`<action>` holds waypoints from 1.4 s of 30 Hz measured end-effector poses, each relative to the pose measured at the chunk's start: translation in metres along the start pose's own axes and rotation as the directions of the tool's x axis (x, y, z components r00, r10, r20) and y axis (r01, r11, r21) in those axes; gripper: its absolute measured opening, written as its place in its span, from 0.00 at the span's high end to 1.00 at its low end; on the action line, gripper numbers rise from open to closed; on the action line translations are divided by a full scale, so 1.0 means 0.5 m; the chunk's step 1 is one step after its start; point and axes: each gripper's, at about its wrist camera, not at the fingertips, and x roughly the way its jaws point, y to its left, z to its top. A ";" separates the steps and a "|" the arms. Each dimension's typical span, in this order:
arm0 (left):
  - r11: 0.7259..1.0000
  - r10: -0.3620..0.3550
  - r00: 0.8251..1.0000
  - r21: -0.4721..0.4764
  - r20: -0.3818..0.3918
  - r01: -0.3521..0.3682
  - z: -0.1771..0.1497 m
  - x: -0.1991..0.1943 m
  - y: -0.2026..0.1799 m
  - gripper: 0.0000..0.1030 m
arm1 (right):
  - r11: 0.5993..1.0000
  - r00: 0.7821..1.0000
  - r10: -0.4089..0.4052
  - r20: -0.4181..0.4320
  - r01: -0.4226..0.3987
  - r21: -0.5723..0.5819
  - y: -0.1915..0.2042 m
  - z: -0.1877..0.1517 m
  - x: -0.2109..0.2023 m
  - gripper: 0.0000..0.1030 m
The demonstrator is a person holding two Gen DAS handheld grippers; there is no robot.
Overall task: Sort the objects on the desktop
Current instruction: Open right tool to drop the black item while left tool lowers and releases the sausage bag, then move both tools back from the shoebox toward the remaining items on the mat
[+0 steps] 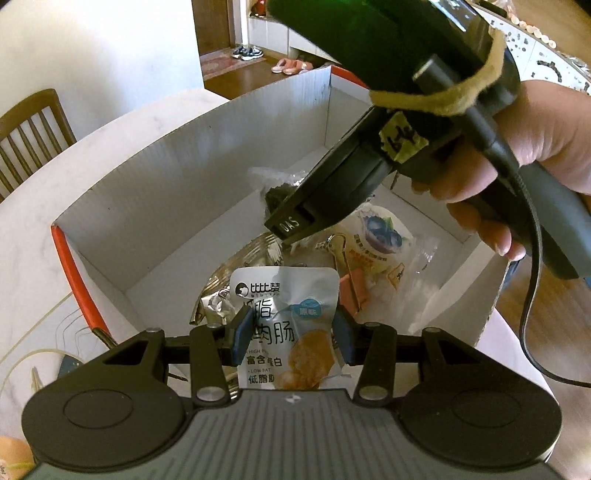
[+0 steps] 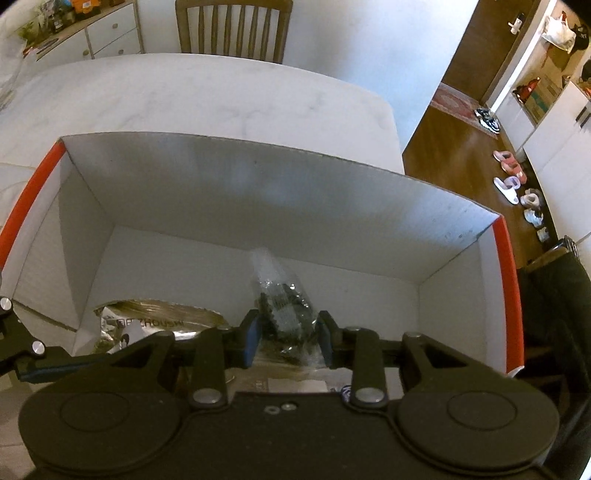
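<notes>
A white cardboard box with red edges (image 1: 177, 173) (image 2: 258, 192) stands on the marble table. My left gripper (image 1: 291, 336) is shut on a silver-white sausage snack pouch (image 1: 284, 325) and holds it over the box's near side. My right gripper (image 2: 288, 339) is shut on a clear plastic bag of dark pieces (image 2: 284, 295) and holds it inside the box; in the left wrist view the right gripper (image 1: 277, 229) reaches down into the box from the upper right. In the box lie a crumpled foil wrapper (image 1: 221, 291) (image 2: 147, 314), a blueberry snack packet (image 1: 384, 236) and a pink binder clip (image 1: 351, 288).
A wooden chair (image 2: 232, 26) stands at the table's far side, another chair (image 1: 33, 133) to the left. The marble table (image 2: 184, 96) extends beyond the box. A wooden floor with shoes (image 2: 513, 177) lies off the table's right edge. Cables lie left of the box (image 1: 48, 343).
</notes>
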 end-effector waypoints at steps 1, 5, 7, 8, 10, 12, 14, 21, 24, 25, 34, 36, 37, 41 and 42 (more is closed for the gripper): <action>1.000 0.000 1.000 -0.001 0.001 0.000 -0.002 -0.002 0.001 0.55 | 1.000 1.000 0.003 0.000 -0.003 0.005 -0.003 -0.002 -0.003 0.61; 1.000 0.001 1.000 -0.009 0.010 -0.001 -0.010 -0.011 0.006 0.55 | 1.000 1.000 0.006 0.016 -0.006 0.014 -0.011 0.000 -0.012 0.34; 1.000 -0.003 1.000 -0.018 0.017 0.003 -0.015 -0.016 0.011 0.54 | 1.000 1.000 0.007 0.027 -0.008 0.021 -0.018 -0.004 -0.017 0.32; 1.000 -0.004 1.000 -0.024 0.023 0.005 -0.018 -0.021 0.012 0.54 | 1.000 0.999 0.014 0.029 -0.015 0.026 -0.020 -0.005 -0.019 0.31; 0.999 -0.011 0.999 -0.037 0.032 0.012 0.012 -0.015 0.017 0.50 | 0.999 0.999 0.027 0.036 -0.029 0.038 -0.024 -0.009 -0.026 0.28; 0.999 -0.015 0.999 -0.047 0.042 0.017 0.014 -0.024 0.017 0.47 | 0.998 0.998 0.036 0.045 -0.038 0.042 -0.036 -0.007 -0.028 0.24; 0.998 -0.026 0.998 -0.048 0.051 0.028 0.012 -0.026 0.013 0.41 | 0.998 0.997 0.044 0.057 -0.046 0.044 -0.037 -0.009 -0.040 0.23; 0.997 -0.038 0.996 -0.068 0.080 0.044 -0.002 -0.044 0.009 0.36 | 0.996 0.993 0.066 0.103 -0.072 0.057 -0.045 -0.013 -0.077 0.16; 0.997 -0.040 0.995 -0.061 0.094 0.046 -0.004 -0.057 0.011 0.35 | 0.994 0.990 0.073 0.124 -0.082 0.069 -0.051 -0.011 -0.095 0.12; 0.997 -0.037 0.994 -0.059 0.100 0.043 -0.005 -0.061 0.009 0.35 | 0.993 0.988 0.079 0.131 -0.089 0.075 -0.053 -0.011 -0.100 0.12; 0.996 -0.041 0.987 -0.074 0.153 0.053 -0.018 -0.110 0.009 0.29 | 0.986 0.974 0.113 0.195 -0.134 0.099 -0.065 -0.023 -0.162 0.07; 0.996 -0.039 0.985 -0.075 0.169 0.052 -0.025 -0.121 0.010 0.28 | 0.984 0.970 0.119 0.214 -0.144 0.107 -0.063 -0.029 -0.177 0.06; 0.996 -0.042 0.983 -0.075 0.176 0.055 -0.028 -0.127 0.010 0.25 | 0.983 0.967 0.120 0.224 -0.148 0.110 -0.064 -0.029 -0.185 0.05; 0.994 -0.056 0.977 -0.082 0.206 0.074 -0.043 -0.154 0.016 0.20 | 0.978 0.958 0.130 0.256 -0.167 0.126 -0.053 -0.040 -0.206 0.03; 0.993 -0.060 0.976 -0.086 0.210 0.079 -0.043 -0.157 0.018 0.19 | 0.976 0.954 0.136 0.266 -0.175 0.131 -0.052 -0.043 -0.214 0.03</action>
